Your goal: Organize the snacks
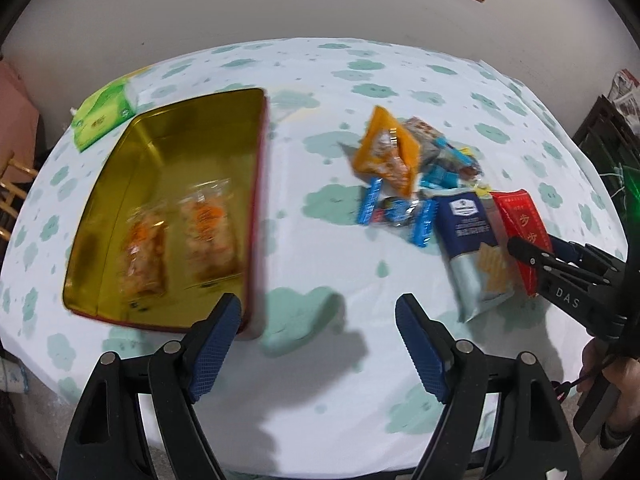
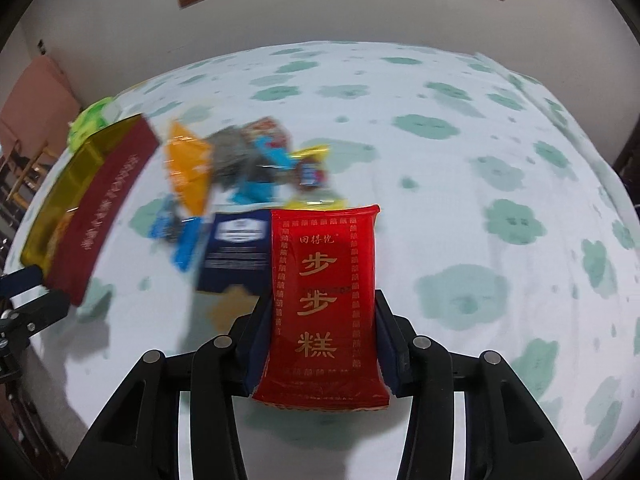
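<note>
While my right gripper (image 2: 324, 320) clamps the red packet (image 2: 324, 300) by its long edges above the tablecloth (image 2: 480, 200), my left gripper (image 1: 318, 344) hangs released with nothing between its pads, beside the gold tin (image 1: 160, 184). Two clear-wrapped snacks (image 1: 180, 240) lie inside that tin; the loose snack pile (image 1: 404, 176) sits right of it.

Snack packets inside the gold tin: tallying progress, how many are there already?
2: clear packets of orange snacks in the gold rectangular tin, one on its left, one on its right. Blur might hide more.
</note>
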`<state>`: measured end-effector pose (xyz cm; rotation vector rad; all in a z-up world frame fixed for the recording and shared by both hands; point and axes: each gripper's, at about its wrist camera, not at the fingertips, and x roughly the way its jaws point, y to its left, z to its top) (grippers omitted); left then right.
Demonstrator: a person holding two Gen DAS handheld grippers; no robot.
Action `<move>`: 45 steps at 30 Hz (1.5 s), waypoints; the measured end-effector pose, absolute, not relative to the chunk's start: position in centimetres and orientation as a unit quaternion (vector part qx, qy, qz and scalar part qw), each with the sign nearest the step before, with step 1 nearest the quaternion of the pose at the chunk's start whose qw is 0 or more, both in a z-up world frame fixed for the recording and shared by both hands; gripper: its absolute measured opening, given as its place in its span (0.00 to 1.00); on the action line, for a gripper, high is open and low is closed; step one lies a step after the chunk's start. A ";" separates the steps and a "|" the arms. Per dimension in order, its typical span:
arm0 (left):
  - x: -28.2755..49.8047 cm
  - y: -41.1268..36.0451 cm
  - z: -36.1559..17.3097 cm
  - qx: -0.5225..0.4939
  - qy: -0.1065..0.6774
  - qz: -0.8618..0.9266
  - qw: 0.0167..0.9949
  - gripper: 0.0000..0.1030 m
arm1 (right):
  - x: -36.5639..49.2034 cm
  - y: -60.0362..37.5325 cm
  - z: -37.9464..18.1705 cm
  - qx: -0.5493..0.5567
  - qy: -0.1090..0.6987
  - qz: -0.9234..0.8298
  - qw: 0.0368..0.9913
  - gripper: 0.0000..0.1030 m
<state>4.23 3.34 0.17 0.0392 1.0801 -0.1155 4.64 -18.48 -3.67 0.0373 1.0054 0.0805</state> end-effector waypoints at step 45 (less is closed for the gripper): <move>8.2 -8.8 -4.6 0.059 0.558 -0.102 0.821 0.45 | 6.1 -28.9 -5.1 0.028 0.420 -0.025 0.907 0.48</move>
